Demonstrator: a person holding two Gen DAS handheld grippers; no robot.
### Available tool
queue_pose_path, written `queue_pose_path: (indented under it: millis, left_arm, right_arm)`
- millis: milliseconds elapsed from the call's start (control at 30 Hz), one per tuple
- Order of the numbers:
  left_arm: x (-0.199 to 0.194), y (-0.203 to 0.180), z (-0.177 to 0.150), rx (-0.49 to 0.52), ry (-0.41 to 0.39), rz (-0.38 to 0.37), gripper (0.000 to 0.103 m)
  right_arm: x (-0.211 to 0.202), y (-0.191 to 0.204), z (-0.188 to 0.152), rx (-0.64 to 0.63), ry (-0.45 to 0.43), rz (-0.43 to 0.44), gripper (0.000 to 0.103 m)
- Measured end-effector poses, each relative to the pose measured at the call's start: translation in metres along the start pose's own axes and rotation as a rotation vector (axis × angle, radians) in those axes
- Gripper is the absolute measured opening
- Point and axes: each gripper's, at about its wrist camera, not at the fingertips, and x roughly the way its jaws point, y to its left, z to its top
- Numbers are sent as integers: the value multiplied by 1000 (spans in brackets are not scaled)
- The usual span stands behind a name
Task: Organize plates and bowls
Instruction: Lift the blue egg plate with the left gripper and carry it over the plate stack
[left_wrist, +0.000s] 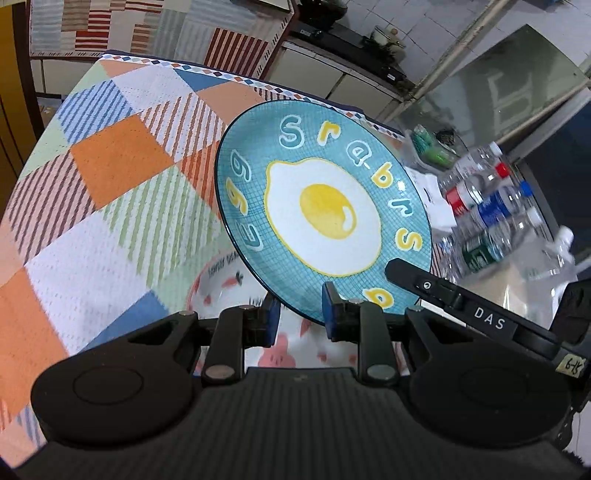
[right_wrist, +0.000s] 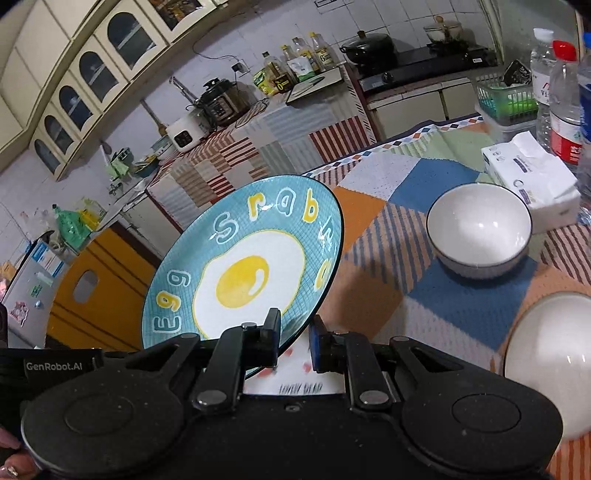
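A blue plate with a fried-egg picture (left_wrist: 325, 206) is lifted off the table and tilted. My left gripper (left_wrist: 300, 314) is shut on its near rim. My right gripper (right_wrist: 293, 341) is shut on the rim of the same plate (right_wrist: 243, 273), and its black finger (left_wrist: 443, 295) shows in the left wrist view. Under the plate lies a white plate with pink animal prints (left_wrist: 221, 288), also seen in the right wrist view (right_wrist: 295, 380). A white bowl (right_wrist: 478, 229) stands on the cloth to the right. Another white bowl (right_wrist: 550, 354) sits at the right edge.
The table has a patchwork cloth (left_wrist: 122, 158). Several water bottles (left_wrist: 491, 206) and a tissue pack (right_wrist: 532, 177) stand at its right side, with a green basket (right_wrist: 506, 99) behind. A yellow chair (right_wrist: 99, 288) is beyond the left table edge.
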Motion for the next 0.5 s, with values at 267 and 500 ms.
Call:
queue_pose_path:
  millis: [267,500]
  left_arm:
    - [-19,13,-39,-4,39,-22,22]
    - [-6,25,-64,3,88,-34,22]
  right_arm:
    - [-21,10,-40,10,22,-6,20]
    - [-19,4,-69,32,56,-33,20]
